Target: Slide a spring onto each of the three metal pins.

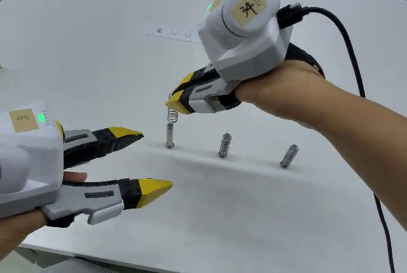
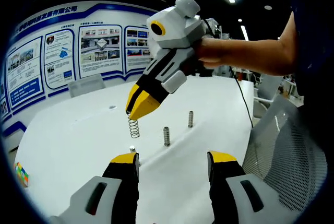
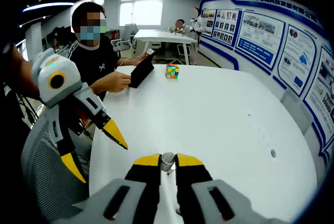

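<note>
left gripper (image 1: 143, 161): near-left, jaws spread wide, nothing between them. It hovers over the worktop (image 1: 95, 56) with its tips aimed right, toward the pin row. Looks idle.

bare pin (image 1: 170, 135): leftmost of the row, upright on the worktop, long axis vertical. No spring on it yet.

held spring (image 1: 172, 115): directly above the bare pin, axis near vertical, with a slight lean in the left gripper view. Its lower end is right at the pin tip. Can't tell whether the first coil is already over the tip or just short of it.

right gripper (image 1: 173, 104): comes in from the far right, angled down and left, jaws pinching the top end of the held spring. The right gripper view looks down the spring's open bore between the two tips.

mid spring (image 1: 224, 145) and right spring (image 1: 289, 156): each stands on the worktop over its own pin, the pins mostly hidden inside. Both lean a little in the head view. I read those two as done, so 2 of 3.

Key relation: the bare pin is straight below the held spring and the two axes are nearly in line. Next move should be a straight drop along the pin axis, then spread the jaws. The right gripper owns it, since it's already on the spring. The left gripper is near, but off to the near-left and apart from the pin.

Risk: if the spring's lean isn't taken out, the bottom coil may snag on the pin tip. The spring could then buckle or flick off on release.
</note>
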A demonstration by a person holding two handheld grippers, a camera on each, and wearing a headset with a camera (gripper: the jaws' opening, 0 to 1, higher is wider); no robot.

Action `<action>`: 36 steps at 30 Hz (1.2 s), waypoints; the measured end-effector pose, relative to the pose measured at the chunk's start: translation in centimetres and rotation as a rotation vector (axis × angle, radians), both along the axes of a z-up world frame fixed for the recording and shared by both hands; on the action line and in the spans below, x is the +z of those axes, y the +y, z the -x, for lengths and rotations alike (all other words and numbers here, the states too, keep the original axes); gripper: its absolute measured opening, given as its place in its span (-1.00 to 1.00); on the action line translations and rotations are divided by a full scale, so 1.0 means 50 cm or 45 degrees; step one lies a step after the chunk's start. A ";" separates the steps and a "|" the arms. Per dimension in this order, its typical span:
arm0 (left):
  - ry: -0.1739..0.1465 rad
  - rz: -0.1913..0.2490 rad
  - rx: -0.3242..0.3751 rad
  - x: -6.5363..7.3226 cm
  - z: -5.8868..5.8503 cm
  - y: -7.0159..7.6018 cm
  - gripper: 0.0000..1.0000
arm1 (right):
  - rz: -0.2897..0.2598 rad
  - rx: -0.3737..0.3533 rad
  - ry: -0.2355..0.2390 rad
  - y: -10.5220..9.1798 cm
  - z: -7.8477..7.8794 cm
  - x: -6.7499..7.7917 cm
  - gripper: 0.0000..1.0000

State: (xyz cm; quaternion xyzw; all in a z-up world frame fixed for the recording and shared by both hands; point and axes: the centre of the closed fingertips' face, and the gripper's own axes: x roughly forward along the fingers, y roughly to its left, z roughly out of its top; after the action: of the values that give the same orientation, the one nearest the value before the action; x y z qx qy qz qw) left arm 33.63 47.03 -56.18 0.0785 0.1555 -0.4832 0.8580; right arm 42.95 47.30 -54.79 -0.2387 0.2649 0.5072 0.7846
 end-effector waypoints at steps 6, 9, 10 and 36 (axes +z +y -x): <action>0.007 0.016 0.011 0.001 0.002 -0.002 0.16 | 0.019 -0.026 0.022 0.004 -0.019 -0.028 -0.77; 0.008 0.023 0.017 0.001 0.001 -0.003 0.20 | 0.022 -0.027 0.034 0.008 -0.029 -0.040 -0.77; 0.009 0.023 0.019 0.001 0.001 -0.003 0.22 | 0.023 -0.028 0.037 0.009 -0.029 -0.042 -0.77; 0.043 0.019 0.046 -0.012 0.003 -0.004 0.45 | 0.048 -0.062 0.069 0.003 -0.029 -0.082 -0.77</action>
State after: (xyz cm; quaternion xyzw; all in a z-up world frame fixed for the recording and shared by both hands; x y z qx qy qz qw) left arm 33.47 46.82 -56.81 0.0612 0.1679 -0.4702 0.8643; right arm 44.41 47.43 -58.87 -0.2330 0.3012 0.4890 0.7848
